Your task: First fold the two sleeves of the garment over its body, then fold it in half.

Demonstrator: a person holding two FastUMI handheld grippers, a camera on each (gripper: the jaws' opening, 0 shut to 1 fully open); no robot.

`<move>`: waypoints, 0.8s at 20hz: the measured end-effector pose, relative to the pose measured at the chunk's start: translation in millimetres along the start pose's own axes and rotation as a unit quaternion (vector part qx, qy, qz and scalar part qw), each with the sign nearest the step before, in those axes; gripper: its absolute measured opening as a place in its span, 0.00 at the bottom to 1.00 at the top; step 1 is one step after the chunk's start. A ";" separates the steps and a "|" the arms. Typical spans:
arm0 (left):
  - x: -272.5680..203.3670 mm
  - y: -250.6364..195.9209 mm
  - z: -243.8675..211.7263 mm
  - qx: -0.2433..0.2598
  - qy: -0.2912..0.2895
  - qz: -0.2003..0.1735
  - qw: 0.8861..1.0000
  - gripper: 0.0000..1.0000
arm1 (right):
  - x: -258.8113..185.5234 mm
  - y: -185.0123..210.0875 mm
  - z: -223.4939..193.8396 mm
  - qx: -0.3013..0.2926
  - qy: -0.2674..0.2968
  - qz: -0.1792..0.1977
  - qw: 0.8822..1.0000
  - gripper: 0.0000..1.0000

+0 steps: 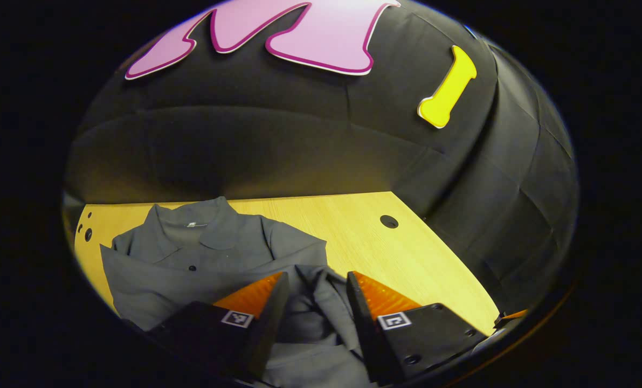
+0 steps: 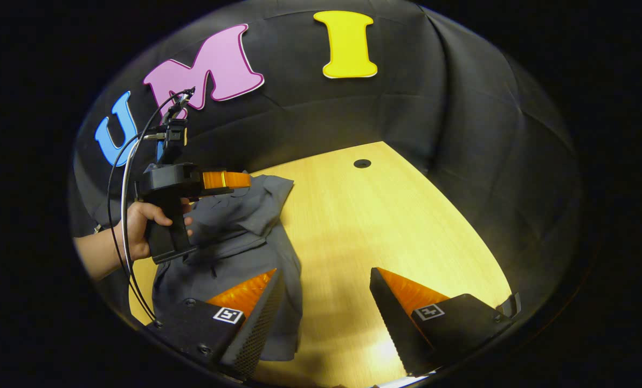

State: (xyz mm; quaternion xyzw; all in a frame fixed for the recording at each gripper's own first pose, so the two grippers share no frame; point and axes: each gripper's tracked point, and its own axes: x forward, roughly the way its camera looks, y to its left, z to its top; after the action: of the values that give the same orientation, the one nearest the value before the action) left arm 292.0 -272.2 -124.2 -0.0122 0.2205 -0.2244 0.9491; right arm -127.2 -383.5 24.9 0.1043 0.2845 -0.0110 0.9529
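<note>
A grey collared shirt (image 1: pixel 202 253) lies flat on the wooden table (image 1: pixel 407 258), collar toward the far wall. One sleeve (image 1: pixel 321 307) lies bunched over the shirt's body. My left gripper (image 1: pixel 318 291) sits astride that sleeve with its jaws partly apart and cloth between them. In the right gripper view the shirt (image 2: pixel 240 231) lies at the left, and a hand (image 2: pixel 137 221) holds the left gripper (image 2: pixel 245 180) over its upper part. My right gripper (image 2: pixel 326 291) stands open by the shirt's near right edge, one finger over the cloth and the other over bare table (image 2: pixel 385 226).
A round hole (image 1: pixel 389 221) is set in the tabletop right of the shirt, near the back wall, and shows as the hole (image 2: pixel 362 163) in the right gripper view. Small holes (image 1: pixel 88 234) mark the far left corner. Cables (image 2: pixel 124 178) trail from the left gripper. Black cloth walls close the table's back and right side.
</note>
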 end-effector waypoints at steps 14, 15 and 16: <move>-206.0 153.0 -144.3 0.000 0.052 0.134 0.990 0.96 | 12.5 63.1 -108.3 -0.030 0.166 0.053 0.984 0.99; -224.0 163.3 -164.4 -0.011 0.064 0.147 0.987 0.96 | 13.5 66.6 -117.4 -0.034 0.175 0.052 0.983 0.99; -239.9 173.5 -186.6 -0.026 0.079 0.162 0.983 0.96 | 13.1 66.8 -124.3 -0.037 0.184 0.049 0.981 0.99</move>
State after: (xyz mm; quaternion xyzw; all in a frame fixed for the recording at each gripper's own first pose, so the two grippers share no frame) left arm 93.4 1.5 -214.7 0.0163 0.2993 -0.0625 0.9520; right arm -178.0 -292.2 -70.9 0.0829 0.4494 0.0655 0.8871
